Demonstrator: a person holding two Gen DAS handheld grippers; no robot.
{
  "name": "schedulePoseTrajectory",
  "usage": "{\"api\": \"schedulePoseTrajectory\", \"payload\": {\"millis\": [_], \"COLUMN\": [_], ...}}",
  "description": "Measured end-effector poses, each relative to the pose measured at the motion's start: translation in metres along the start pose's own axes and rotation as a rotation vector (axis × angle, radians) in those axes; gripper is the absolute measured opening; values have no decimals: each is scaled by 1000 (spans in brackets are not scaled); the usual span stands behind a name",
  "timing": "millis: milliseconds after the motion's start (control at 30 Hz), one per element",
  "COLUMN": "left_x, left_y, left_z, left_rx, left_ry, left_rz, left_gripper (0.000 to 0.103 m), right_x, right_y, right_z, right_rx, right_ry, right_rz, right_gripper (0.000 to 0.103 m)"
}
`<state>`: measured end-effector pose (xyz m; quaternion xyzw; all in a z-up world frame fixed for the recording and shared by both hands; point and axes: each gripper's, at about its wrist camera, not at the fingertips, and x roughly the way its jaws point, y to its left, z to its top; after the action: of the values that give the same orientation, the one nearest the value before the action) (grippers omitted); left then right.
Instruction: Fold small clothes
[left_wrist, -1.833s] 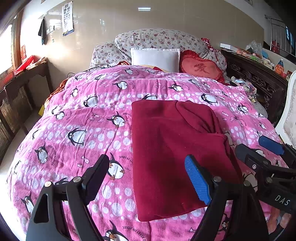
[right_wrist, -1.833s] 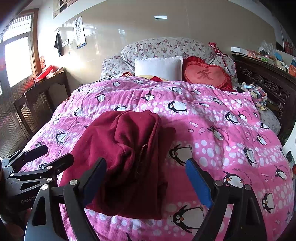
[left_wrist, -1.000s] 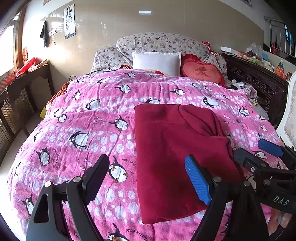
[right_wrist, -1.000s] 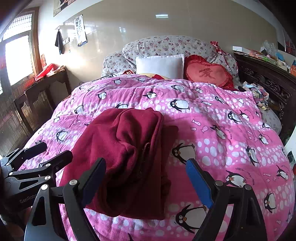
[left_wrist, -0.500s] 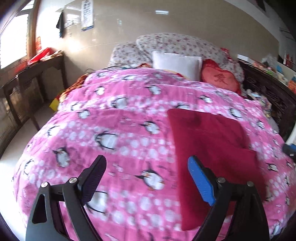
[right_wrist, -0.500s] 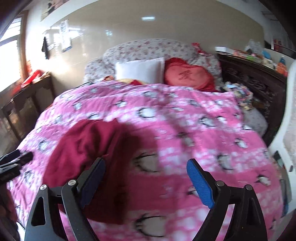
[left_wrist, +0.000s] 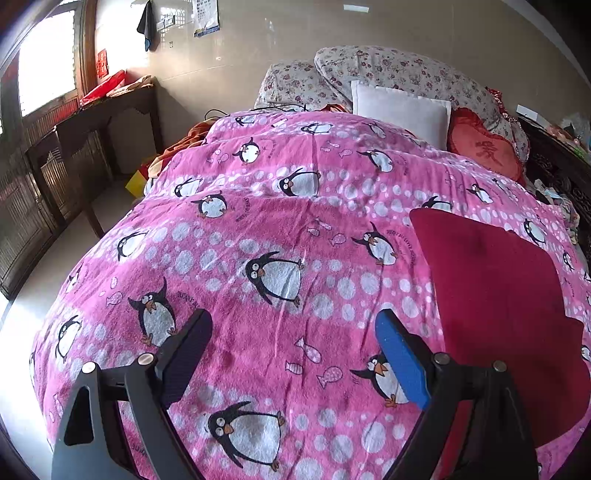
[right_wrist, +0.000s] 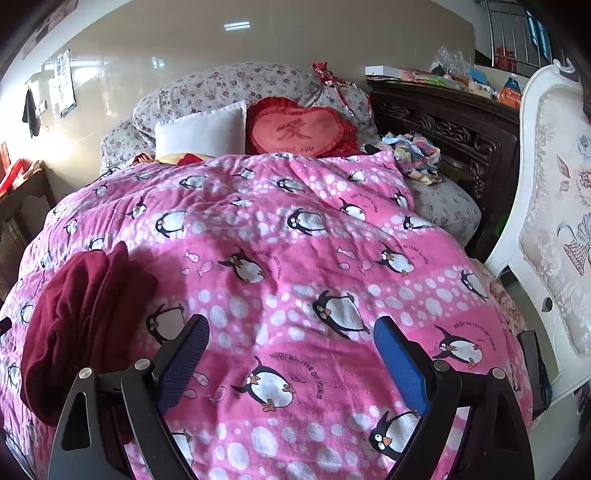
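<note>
**Both grippers open and empty above the bed; folded garment lies between the two views**

Left wrist view, left to right: a dark wooden side table (left_wrist: 107, 114) stands against the wall below a bright window; a dark cloth (left_wrist: 147, 26) hangs on the wall above it; the pink penguin blanket (left_wrist: 258, 229) covers the bed and fills most of the frame; my left gripper (left_wrist: 291, 350) sits over bare blanket, its fingers spread wide with nothing between them; the dark red garment (left_wrist: 495, 295) lies folded flat on the blanket to the right of my blue pad, clear of it and not touched; behind it, at the head of the bed, a white pillow (left_wrist: 399, 107) leans on floral pillows (left_wrist: 388, 70), with a red heart cushion (left_wrist: 484, 151) just beside it.

Right wrist view, left to right: the same dark red garment (right_wrist: 81, 314) shows at the left edge as a bunched, layered stack resting on the blanket (right_wrist: 314, 258), beside my left-hand finger and behind its mount, whether touching I cannot tell; my right gripper (right_wrist: 291, 350) is held over the blanket with its fingers wide apart and nothing gripped; a heap of mixed small clothes (right_wrist: 417, 155) lies at the far right corner of the bed, near the carved dark headboard (right_wrist: 454, 129); a white upholstered chair (right_wrist: 554, 206) stands at the right edge of the frame, beside the bed.
</note>
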<state>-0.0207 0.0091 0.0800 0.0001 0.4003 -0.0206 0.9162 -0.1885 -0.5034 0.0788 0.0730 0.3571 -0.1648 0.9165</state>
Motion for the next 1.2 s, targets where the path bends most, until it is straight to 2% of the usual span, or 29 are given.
{"api": "schedulePoseTrajectory", "payload": {"millis": [500, 700, 833, 1033, 1200], "left_x": [-5, -22, -35, -45, -45], "left_y": [-6, -34, -65, -101, -114], "left_z": [0, -3, -10, -19, -26], "left_rx": [17, 56, 104, 165, 187], "left_ry": [-13, -29, -43, -47, -44], "left_rz": [-26, -106, -160, -188, -187], "left_gripper": [89, 89, 89, 89, 89], "right_x": [7, 3, -7, -17, -17], "right_y": [41, 59, 90, 139, 161], "right_z": [-3, -9, -17, -26, -31], "right_rx": [-63, -76, -135, -210, -234], "right_ry": [16, 25, 3, -28, -30], "right_rz": [52, 84, 131, 201, 230], "right_gripper": [94, 94, 94, 94, 94]}}
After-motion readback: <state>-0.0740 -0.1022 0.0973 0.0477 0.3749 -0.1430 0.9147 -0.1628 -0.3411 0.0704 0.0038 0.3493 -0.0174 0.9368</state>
